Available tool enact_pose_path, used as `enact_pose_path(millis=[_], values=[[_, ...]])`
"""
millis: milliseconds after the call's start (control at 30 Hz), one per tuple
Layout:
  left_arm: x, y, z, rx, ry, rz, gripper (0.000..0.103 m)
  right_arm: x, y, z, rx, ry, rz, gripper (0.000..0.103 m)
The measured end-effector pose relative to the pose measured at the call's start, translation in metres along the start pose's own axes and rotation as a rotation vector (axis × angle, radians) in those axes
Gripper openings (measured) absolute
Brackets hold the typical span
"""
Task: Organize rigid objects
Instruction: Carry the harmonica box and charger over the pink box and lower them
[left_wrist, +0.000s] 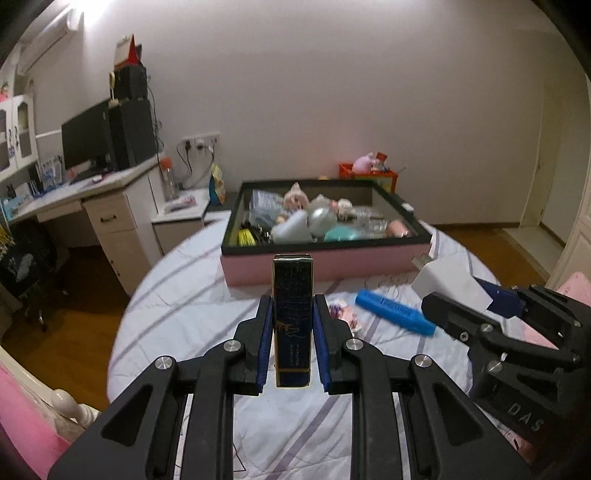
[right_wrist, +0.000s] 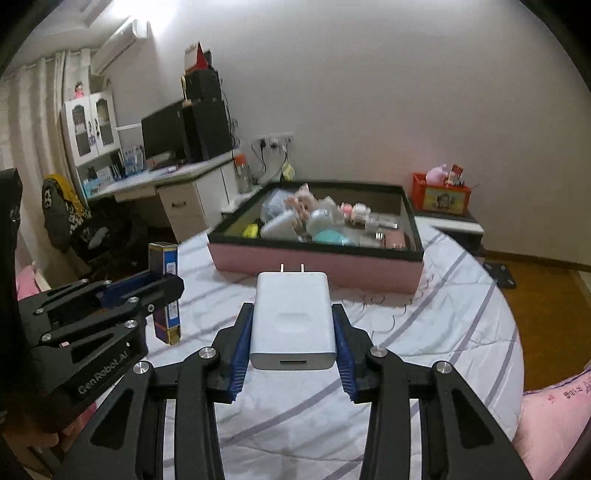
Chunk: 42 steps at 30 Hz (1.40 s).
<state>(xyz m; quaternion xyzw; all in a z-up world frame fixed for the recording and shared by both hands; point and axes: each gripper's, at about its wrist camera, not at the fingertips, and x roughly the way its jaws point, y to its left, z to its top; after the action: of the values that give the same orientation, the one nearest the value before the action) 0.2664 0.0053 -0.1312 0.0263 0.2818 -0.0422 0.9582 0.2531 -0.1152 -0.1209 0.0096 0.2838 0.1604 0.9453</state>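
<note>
Carrying both items above the bed toward the pink storage box (left_wrist: 325, 264): left gripper (left_wrist: 292, 332) is clamping a dark blue carton (left_wrist: 291, 314), right gripper (right_wrist: 293, 339) is pinching a white charger (right_wrist: 293, 317).

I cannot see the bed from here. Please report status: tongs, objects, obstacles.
Left tongs shut on dark blue box. Right tongs shut on white charger. Pink tray ahead, path clear.
</note>
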Motion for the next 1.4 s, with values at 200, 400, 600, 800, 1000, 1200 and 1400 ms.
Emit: enact_pose_path(millis=[200, 400, 600, 800, 1000, 1200, 1400], values=[[-0.021, -0.008, 0.011, 0.012, -0.057, 0.000, 0.021, -0.016, 0.003, 0.013, 0.001, -0.054, -0.023, 0.041], [-0.040, -0.017, 0.023, 0.028, -0.131, -0.013, 0.021, -0.033, 0.004, 0.028, -0.007, -0.112, -0.035, 0.041], [-0.047, -0.022, 0.036, 0.055, -0.188, -0.010, 0.021, -0.045, 0.005, 0.043, -0.021, -0.167, -0.056, 0.041], [-0.045, -0.022, 0.049, 0.082, -0.225, 0.016, 0.021, -0.042, 0.005, 0.056, -0.027, -0.190, -0.060, 0.041], [-0.039, -0.017, 0.064, 0.096, -0.258, 0.071, 0.021, -0.033, 0.009, 0.068, -0.037, -0.209, -0.052, 0.041], [-0.013, -0.009, 0.081, 0.107, -0.250, 0.102, 0.021, -0.012, 0.010, 0.083, -0.056, -0.214, -0.045, 0.042], [0.043, -0.012, 0.106, 0.140, -0.198, 0.082, 0.021, 0.031, -0.004, 0.106, -0.070, -0.176, -0.081, 0.042]])
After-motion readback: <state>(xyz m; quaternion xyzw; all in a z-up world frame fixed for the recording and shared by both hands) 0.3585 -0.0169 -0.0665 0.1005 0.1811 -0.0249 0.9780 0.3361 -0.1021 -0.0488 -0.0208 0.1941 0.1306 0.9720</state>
